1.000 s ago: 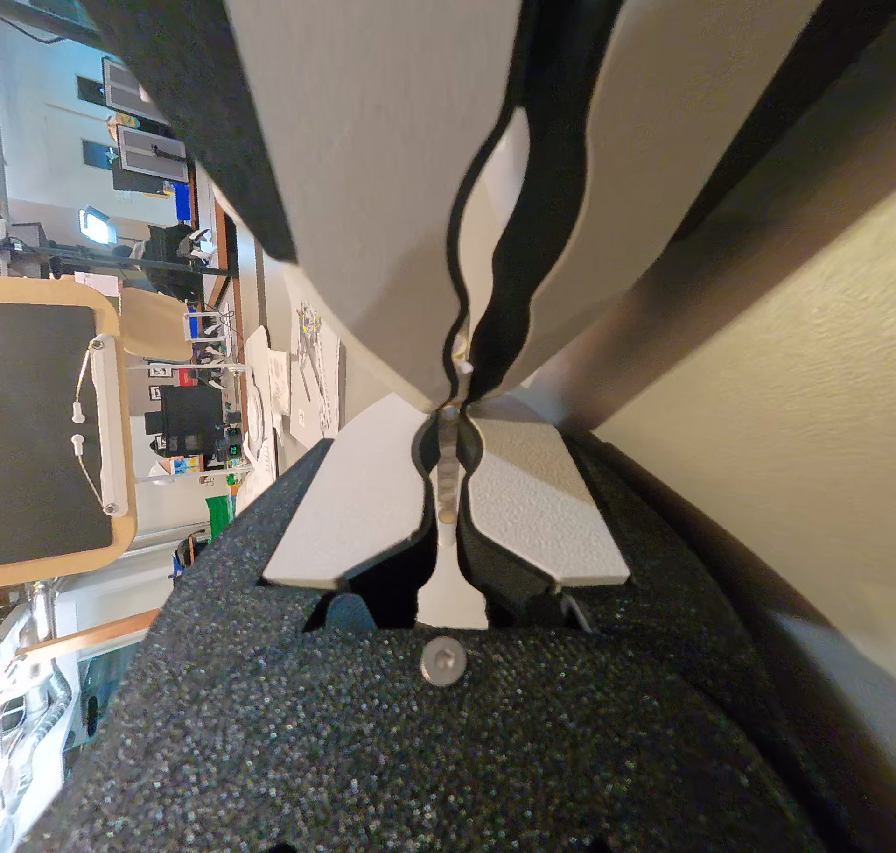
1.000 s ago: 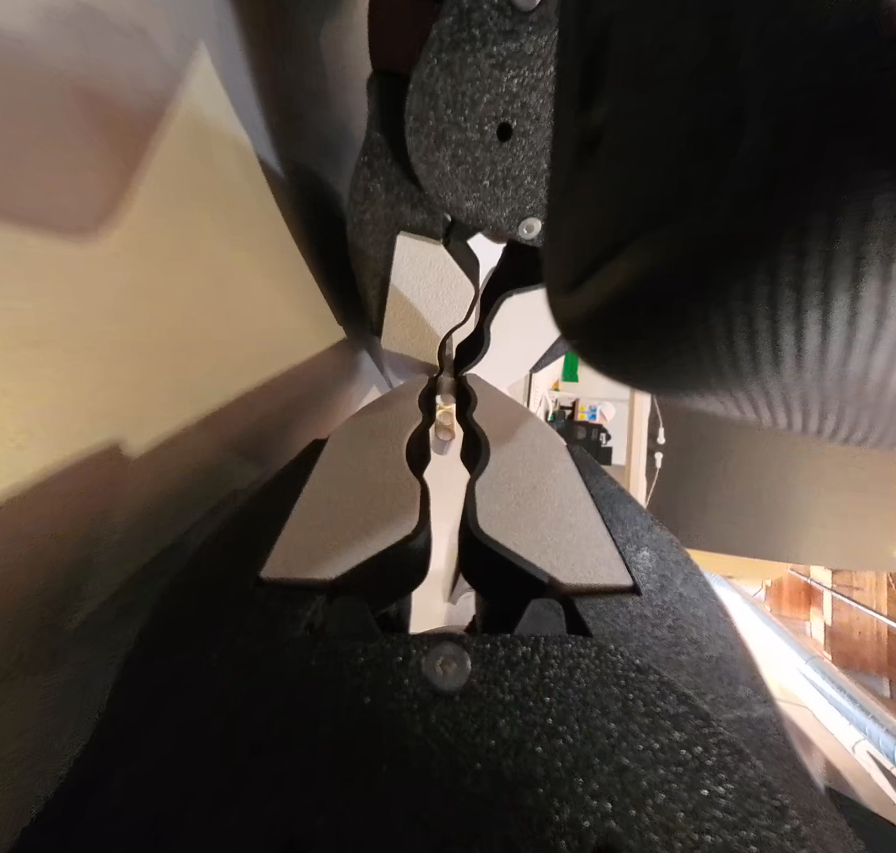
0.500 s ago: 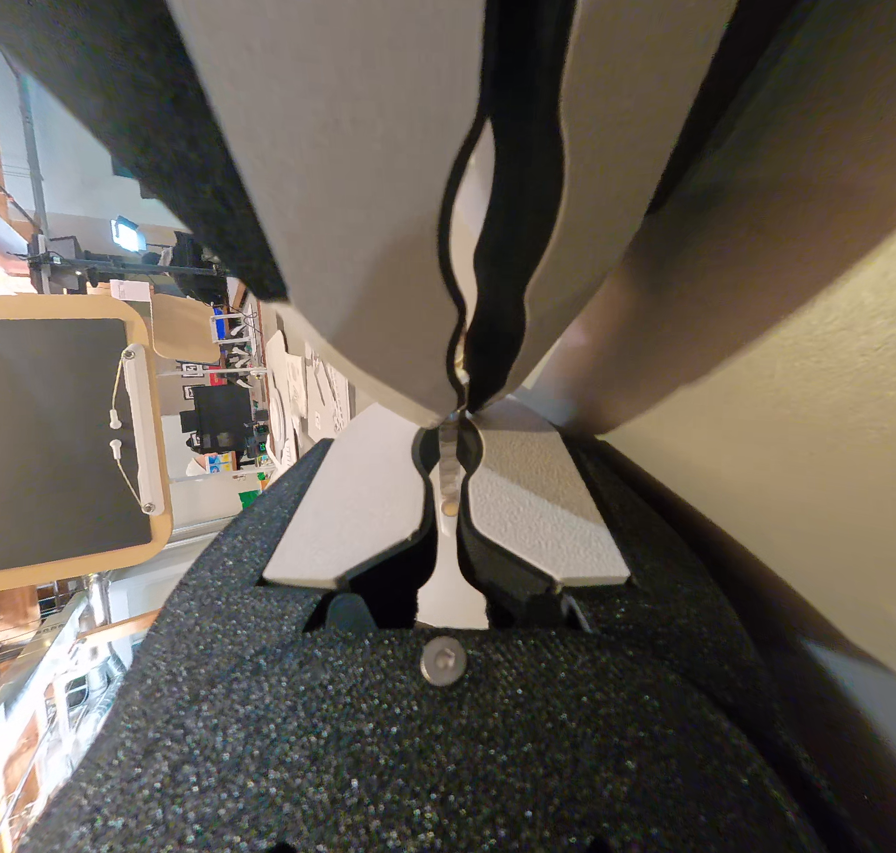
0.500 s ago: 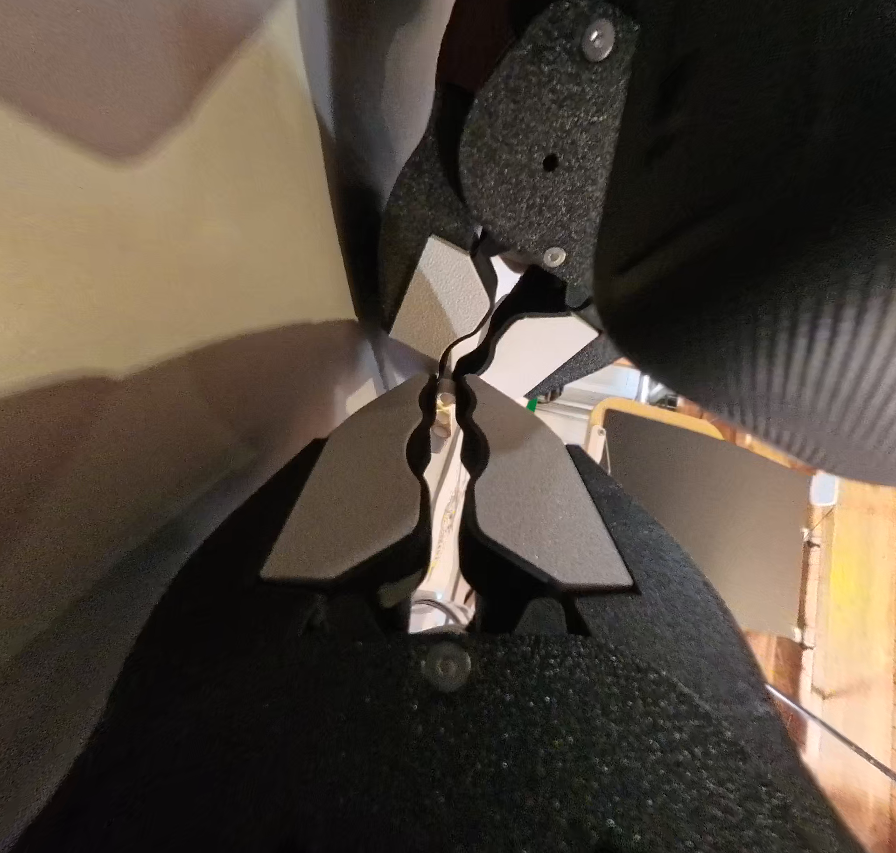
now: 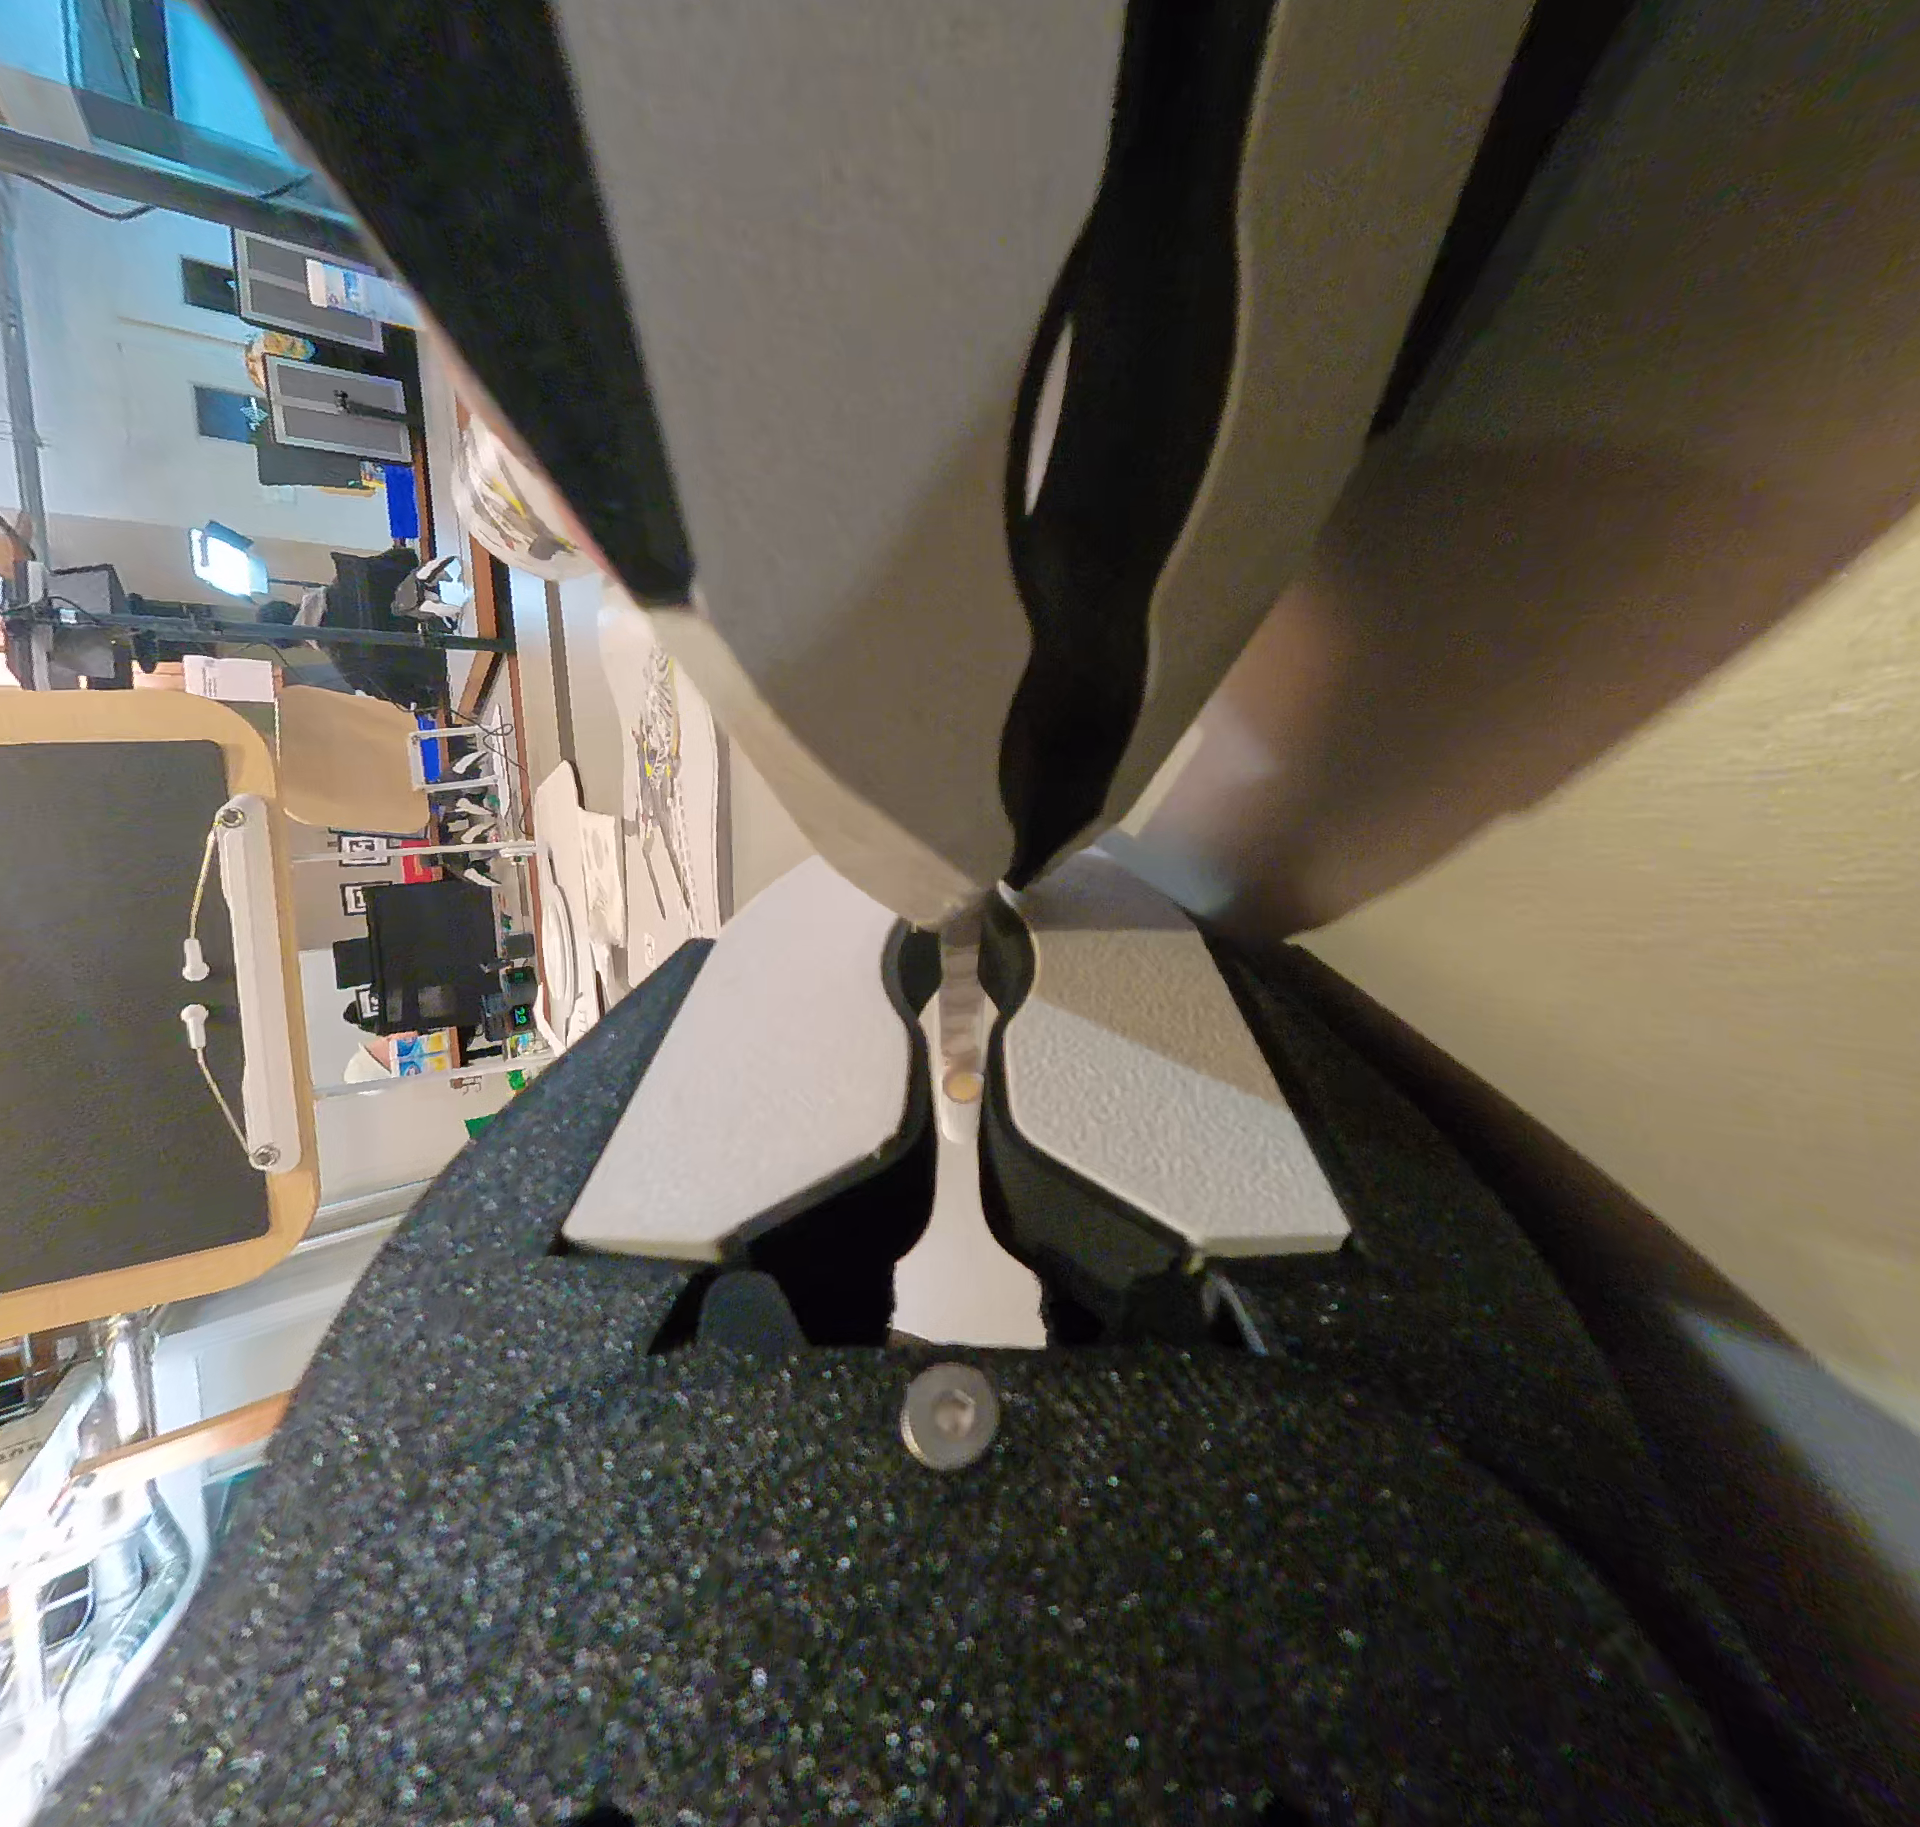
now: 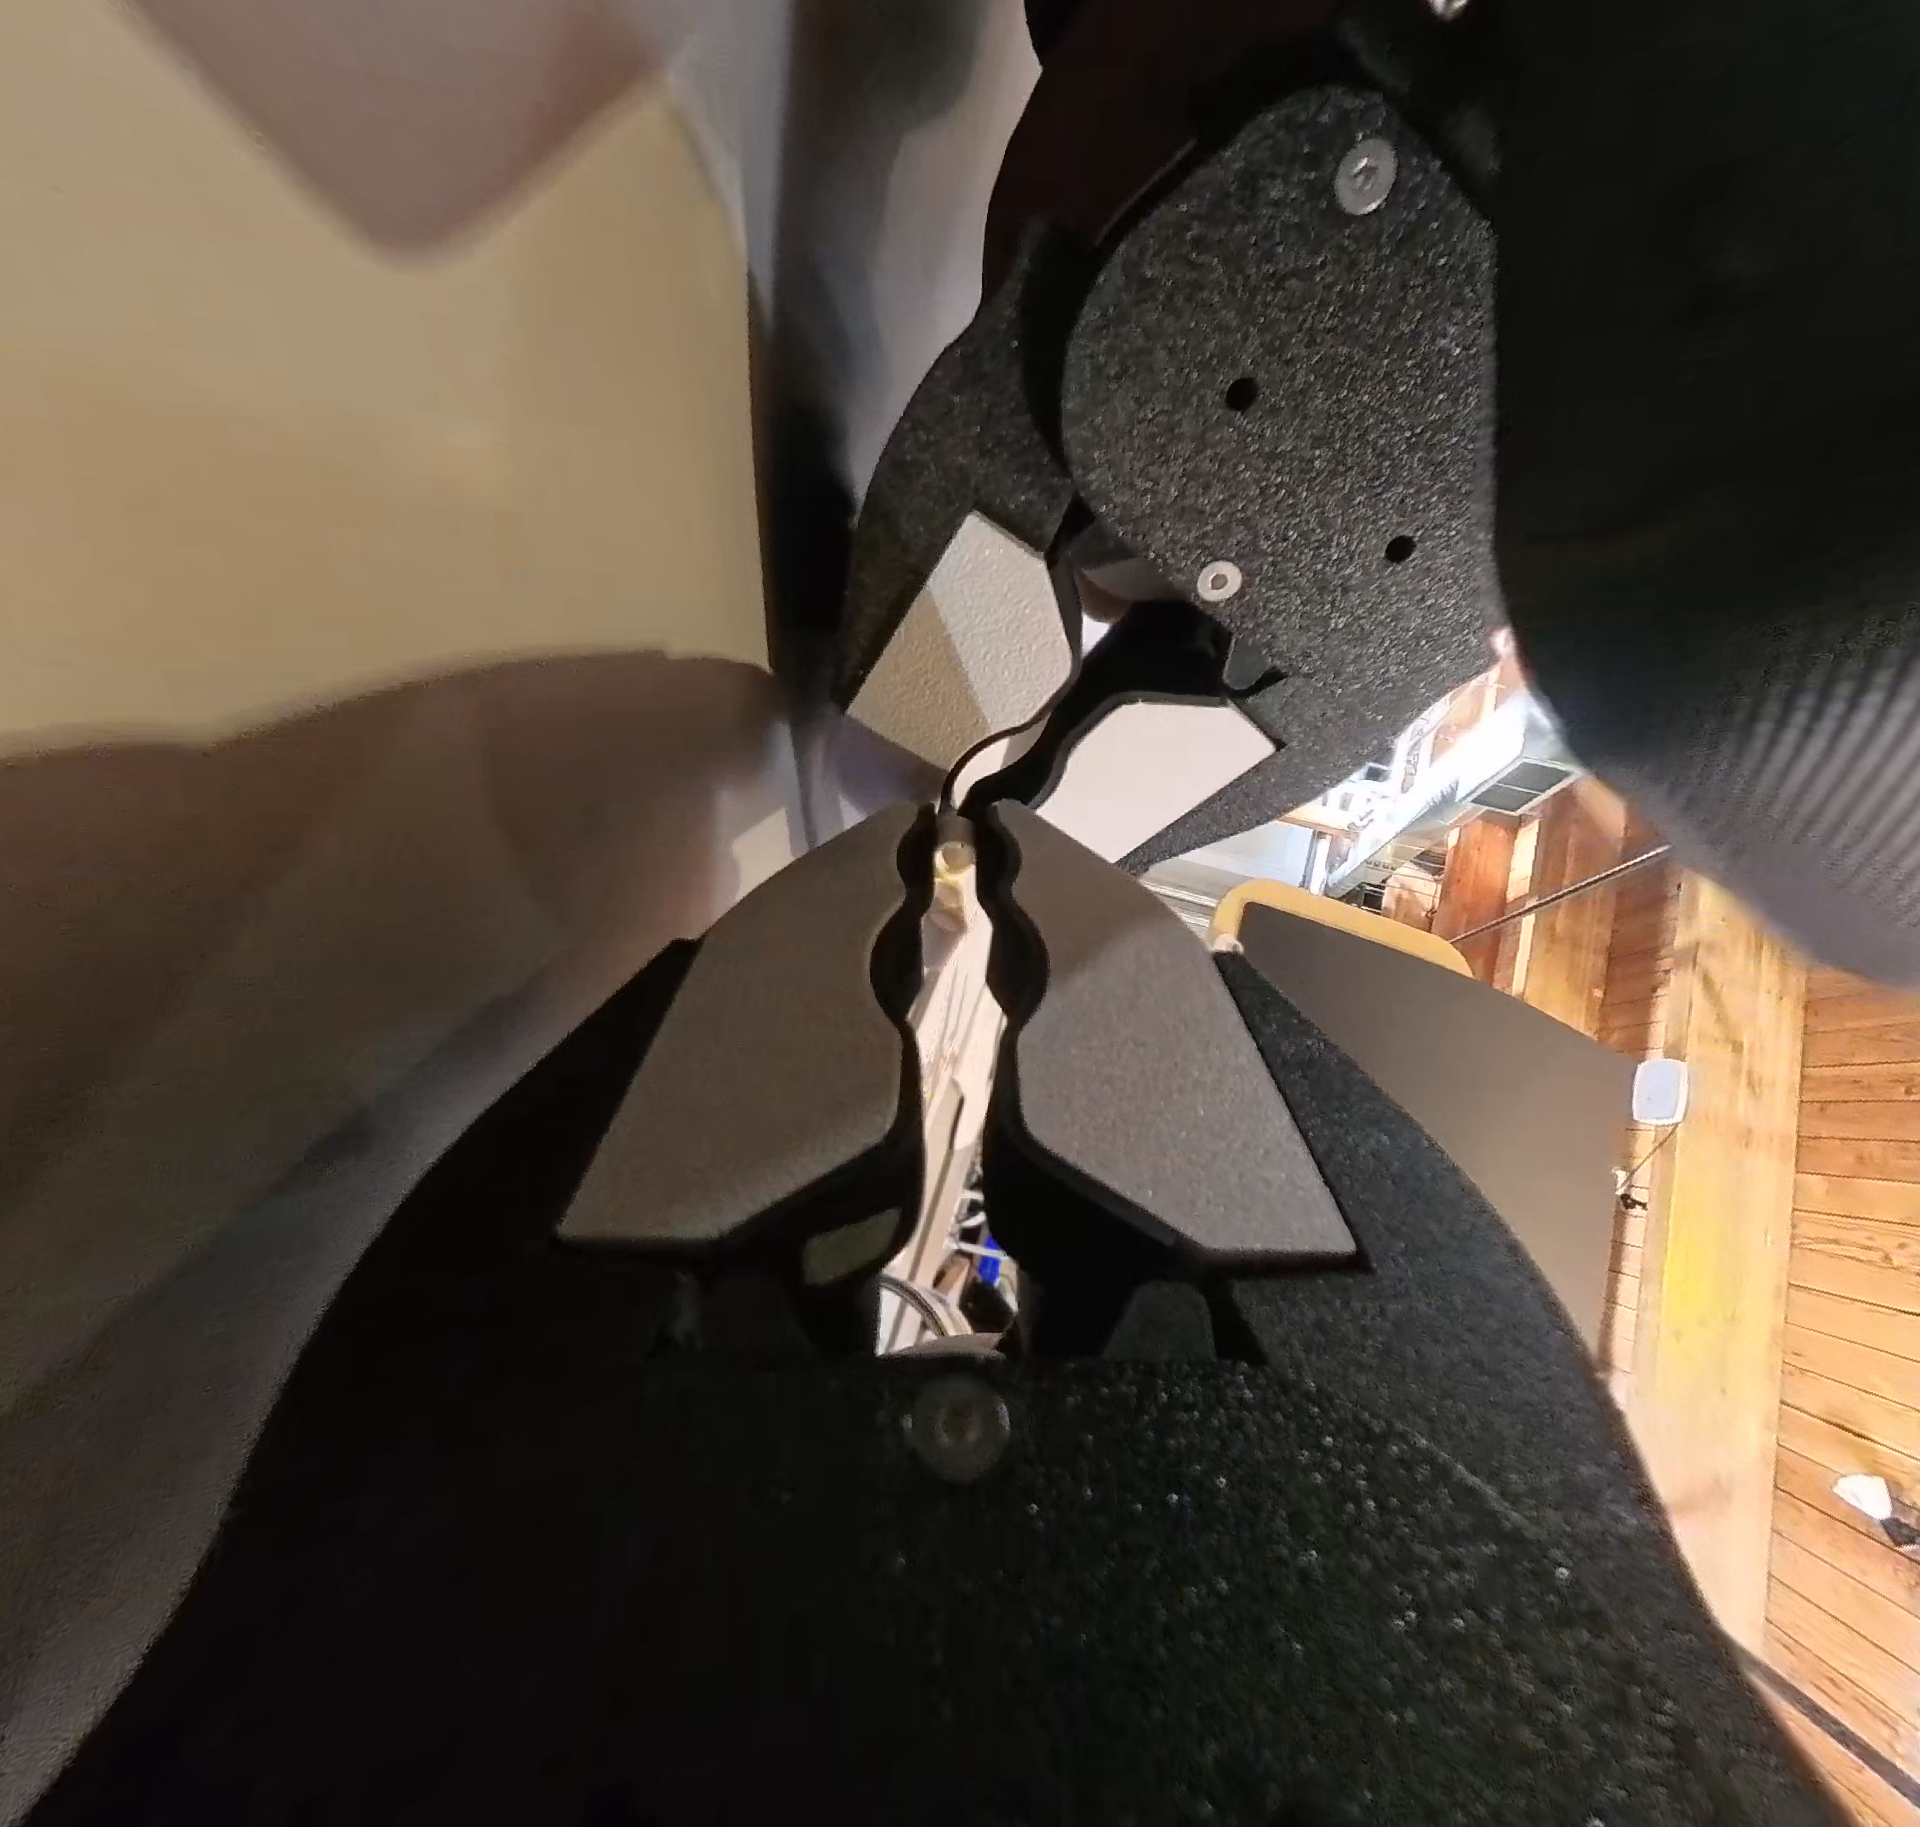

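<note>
Left gripper point(image 5: 961, 930) and right gripper point(image 6: 961, 842) meet tip to tip, both clenched on one small silvery pin point(image 5: 961, 1034).

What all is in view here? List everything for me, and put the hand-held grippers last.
thin rod: one, silvery with a brass-coloured end, in the slot between the left hand-held gripper's fingers; the right wrist view shows a pale end between the right one's fingertips
blackboard: one, black with a light wood frame, in the background
wall: one, cream, close beside both grippers
plank wall: one, brown wood, far side of the room
printed sheets: several, white, on a distant table
left hand-held gripper: one, black with grey finger plates, closed around the rod
right hand-held gripper: one, black with grey plates, tip to tip with the left, closed around the rod's other end
</note>
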`<control>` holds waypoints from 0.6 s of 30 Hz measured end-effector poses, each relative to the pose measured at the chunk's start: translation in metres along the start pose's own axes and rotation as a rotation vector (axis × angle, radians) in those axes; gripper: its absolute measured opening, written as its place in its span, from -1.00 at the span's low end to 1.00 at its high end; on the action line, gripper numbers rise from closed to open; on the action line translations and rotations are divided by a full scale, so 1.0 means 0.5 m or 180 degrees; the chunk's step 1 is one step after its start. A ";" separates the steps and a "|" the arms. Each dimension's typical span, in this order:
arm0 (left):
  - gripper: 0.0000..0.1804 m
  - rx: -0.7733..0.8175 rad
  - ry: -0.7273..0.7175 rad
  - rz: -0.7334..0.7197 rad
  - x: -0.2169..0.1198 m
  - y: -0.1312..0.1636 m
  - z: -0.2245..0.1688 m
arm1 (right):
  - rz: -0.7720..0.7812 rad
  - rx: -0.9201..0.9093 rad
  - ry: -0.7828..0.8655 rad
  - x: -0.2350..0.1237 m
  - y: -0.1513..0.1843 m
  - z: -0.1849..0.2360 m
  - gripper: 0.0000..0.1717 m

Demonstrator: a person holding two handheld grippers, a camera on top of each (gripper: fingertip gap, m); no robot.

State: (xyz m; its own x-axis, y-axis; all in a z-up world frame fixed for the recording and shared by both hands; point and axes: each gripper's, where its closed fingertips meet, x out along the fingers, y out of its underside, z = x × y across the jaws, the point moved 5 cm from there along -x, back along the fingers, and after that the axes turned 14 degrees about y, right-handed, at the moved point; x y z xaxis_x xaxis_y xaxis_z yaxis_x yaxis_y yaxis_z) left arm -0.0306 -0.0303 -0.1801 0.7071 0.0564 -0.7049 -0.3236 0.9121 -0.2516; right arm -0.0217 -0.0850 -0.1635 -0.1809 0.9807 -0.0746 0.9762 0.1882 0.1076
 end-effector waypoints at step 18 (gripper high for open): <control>-0.96 -0.0283 -0.0103 -0.0046 0.000 0.009 0.010 | -0.0012 0.0244 0.0383 -0.008 -0.002 -0.013 -0.99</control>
State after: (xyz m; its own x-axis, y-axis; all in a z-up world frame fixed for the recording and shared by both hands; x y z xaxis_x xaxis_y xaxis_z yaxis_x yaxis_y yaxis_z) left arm -0.0289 -0.0243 -0.1780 0.7315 0.0579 -0.6794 -0.3668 0.8734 -0.3205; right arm -0.0230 -0.0886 -0.1568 -0.1931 0.9801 0.0450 0.9809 0.1918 0.0311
